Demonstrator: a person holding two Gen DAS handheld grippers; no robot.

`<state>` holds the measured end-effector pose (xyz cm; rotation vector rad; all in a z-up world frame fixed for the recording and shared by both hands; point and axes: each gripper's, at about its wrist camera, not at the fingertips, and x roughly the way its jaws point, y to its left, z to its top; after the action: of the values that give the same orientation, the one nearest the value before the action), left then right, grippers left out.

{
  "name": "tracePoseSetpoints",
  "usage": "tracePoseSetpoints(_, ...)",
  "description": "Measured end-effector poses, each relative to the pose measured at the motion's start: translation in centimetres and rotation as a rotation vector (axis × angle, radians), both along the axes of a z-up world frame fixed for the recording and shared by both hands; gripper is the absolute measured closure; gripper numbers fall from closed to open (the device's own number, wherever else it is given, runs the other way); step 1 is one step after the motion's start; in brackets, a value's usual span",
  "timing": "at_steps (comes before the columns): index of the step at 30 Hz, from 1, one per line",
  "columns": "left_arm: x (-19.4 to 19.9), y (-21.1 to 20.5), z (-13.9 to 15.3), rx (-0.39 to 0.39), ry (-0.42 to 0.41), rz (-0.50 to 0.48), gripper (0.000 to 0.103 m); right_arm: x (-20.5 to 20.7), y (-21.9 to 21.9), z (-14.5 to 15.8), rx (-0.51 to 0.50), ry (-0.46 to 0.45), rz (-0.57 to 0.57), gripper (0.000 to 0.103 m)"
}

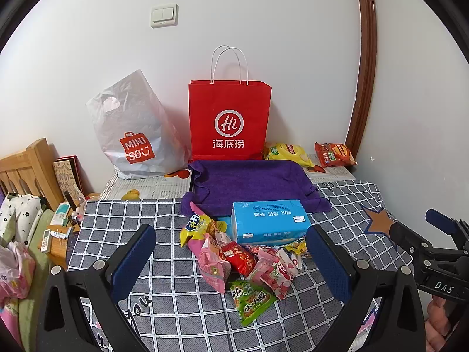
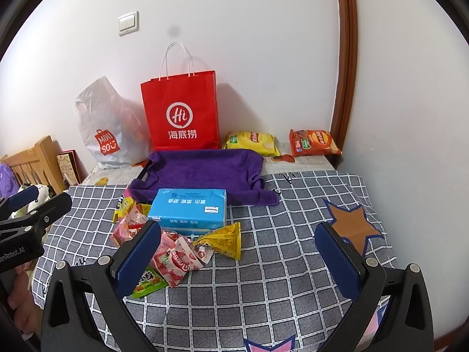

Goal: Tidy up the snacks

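A heap of small snack packets (image 1: 243, 258) lies on the checked cloth: pink, red, yellow and a green one (image 1: 249, 299). Behind it sits a blue tissue pack (image 1: 269, 220) and a purple cloth-lined tray (image 1: 252, 182). My left gripper (image 1: 231, 255) is open, its fingers either side of the heap and nearer the camera. In the right wrist view the same heap (image 2: 173, 258) lies by the left finger of my right gripper (image 2: 237, 249), which is open and holds nothing. A yellow triangular packet (image 2: 225, 240) lies between its fingers.
A red paper bag (image 1: 230, 120) and a white Miniso plastic bag (image 1: 132, 135) stand against the wall. Yellow (image 1: 287, 152) and orange (image 1: 334, 154) chip bags lie at the back right. A bed headboard (image 1: 26, 167) and a cluttered side table are at left.
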<state>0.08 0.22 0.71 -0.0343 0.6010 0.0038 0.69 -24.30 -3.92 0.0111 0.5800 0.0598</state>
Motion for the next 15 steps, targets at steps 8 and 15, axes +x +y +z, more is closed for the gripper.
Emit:
tracePoseSetpoints(8,0.3,0.1,-0.1,0.012,-0.009,-0.003,0.001,0.0,0.4,0.0,-0.008,-0.002,-0.001,0.0)
tracePoseSetpoints(15,0.9,0.6,-1.2,0.006,0.001,0.011,0.001,0.3,0.7,-0.5,-0.007,-0.005,0.022,0.0)
